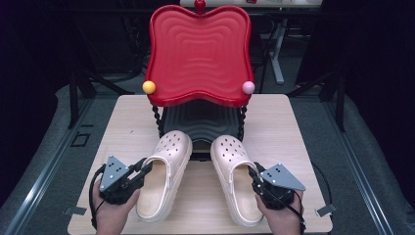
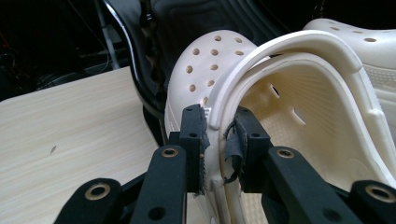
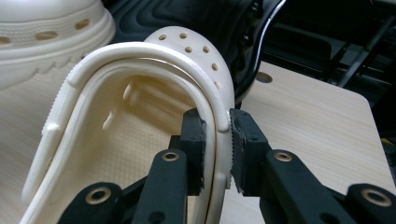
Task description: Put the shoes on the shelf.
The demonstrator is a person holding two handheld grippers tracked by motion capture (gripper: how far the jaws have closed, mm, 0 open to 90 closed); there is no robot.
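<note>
Left gripper [image 1: 143, 167] is clamped on the outer side wall of the left clog [image 1: 164, 172], jaws narrowed down with the wall and strap pinched between the pads, one pad inside the shoe, one outside. Right gripper [image 1: 255, 174] mirrors it on the right clog [image 1: 236, 176], pads squeezing that shoe's outer wall the same way. Both cream clogs sit on the worktop [image 1: 288, 132], toes pointing at the black lower shelf [image 1: 200, 122] of the rack, heels toward the person.

The job looks like getting the pair onto that shelf. To do it well, I'd say lift both evenly, keep the soles level, and slide the toes in side by side so neither shoe twists in its thin-wall grip.

Watch out now: the red tray [image 1: 198, 51] overhangs the shelf, with a yellow ball [image 1: 149, 87] and a pink ball [image 1: 248, 87] at its front corners, so headroom is tight. The twisted black posts [image 1: 156, 117] flank the opening, and the toes sit close to them.
</note>
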